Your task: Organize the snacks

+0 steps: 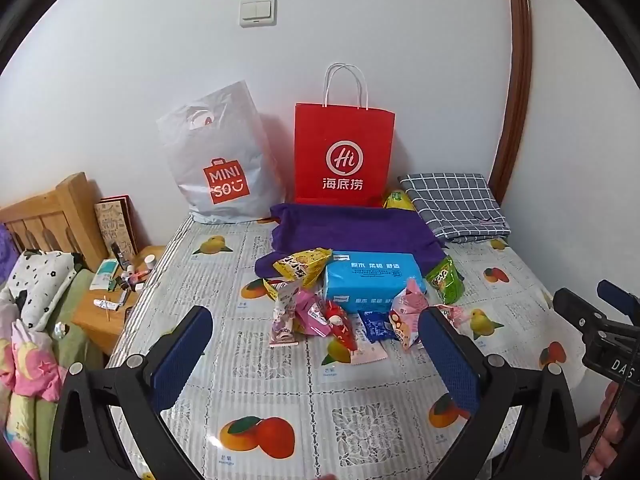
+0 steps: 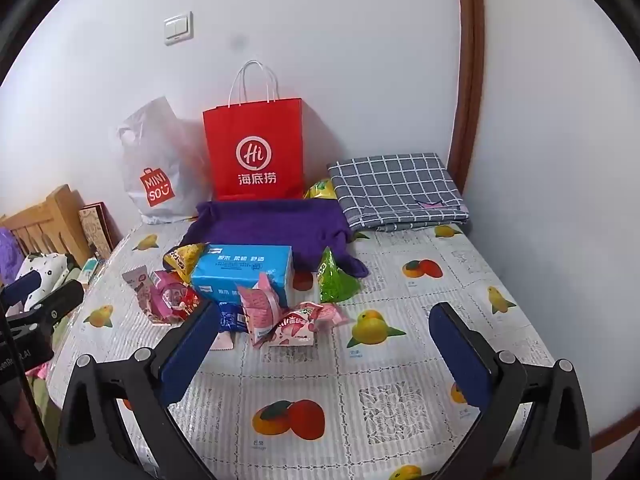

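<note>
**Ana:** Snacks (image 1: 340, 304) lie in a loose heap near the middle of the table (image 1: 280, 396), on the fruit-print tablecloth, crowded round a blue tissue pack (image 1: 374, 282).

**Ben:** Which ones can you tell apart?

**Ana:** A yellow packet (image 1: 302, 265) leans on the pack's left end, a green triangular packet (image 2: 335, 280) stands just beside its right end, and pink packets (image 2: 260, 304), a red one (image 1: 340, 326) and a small dark blue one (image 1: 374, 324) lie in front. Their labels are too small to read, so I would only guess at what is inside.

**Ben:** And behind the heap?

**Ana:** A purple cloth (image 1: 352, 228) touches the back of the tissue pack. Against the wall stand a red Haidilao paper bag (image 1: 344, 156) and, to its left, a white Miniso plastic bag (image 1: 220, 160). A folded grey checked cloth (image 2: 396, 190) lies at the right, with a yellow-green packet (image 2: 320, 190) between it and the red bag.

**Ben:** The grippers?

**Ana:** The left gripper (image 1: 318, 336) hangs above the table in front of the heap, fingers wide apart, gripping nothing. The right gripper (image 2: 326, 334) does the same further right, its blue pads (image 2: 460, 352) spread wide over bare tablecloth, its left finger overlapping the heap's edge in view.
</note>
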`<state>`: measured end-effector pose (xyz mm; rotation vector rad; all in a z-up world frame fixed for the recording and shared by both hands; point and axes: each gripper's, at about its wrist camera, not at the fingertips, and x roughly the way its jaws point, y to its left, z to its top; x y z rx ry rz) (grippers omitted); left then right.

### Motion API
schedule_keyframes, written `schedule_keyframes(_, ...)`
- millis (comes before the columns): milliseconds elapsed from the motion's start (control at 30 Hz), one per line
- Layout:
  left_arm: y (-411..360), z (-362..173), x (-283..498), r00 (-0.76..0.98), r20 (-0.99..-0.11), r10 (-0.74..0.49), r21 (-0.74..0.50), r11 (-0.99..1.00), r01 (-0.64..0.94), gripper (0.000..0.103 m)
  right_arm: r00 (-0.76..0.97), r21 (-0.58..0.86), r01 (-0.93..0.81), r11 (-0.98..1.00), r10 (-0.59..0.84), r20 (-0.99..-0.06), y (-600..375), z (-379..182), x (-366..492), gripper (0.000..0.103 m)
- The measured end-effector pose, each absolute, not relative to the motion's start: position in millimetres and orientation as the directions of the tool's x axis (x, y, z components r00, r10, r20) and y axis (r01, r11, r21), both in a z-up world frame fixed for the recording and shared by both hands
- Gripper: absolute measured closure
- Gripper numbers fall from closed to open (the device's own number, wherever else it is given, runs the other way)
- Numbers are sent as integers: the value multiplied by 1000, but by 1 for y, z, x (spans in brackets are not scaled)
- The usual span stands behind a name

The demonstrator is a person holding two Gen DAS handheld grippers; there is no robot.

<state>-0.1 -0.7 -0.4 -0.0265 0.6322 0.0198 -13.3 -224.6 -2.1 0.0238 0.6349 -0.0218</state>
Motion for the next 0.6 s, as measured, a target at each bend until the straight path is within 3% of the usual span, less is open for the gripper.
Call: schedule_keyframes(600, -7, -1, -3, 800, -600, -8, -26, 1000, -10, 0, 803, -26, 30, 999, -40, -595, -222, 3, -19, 1)
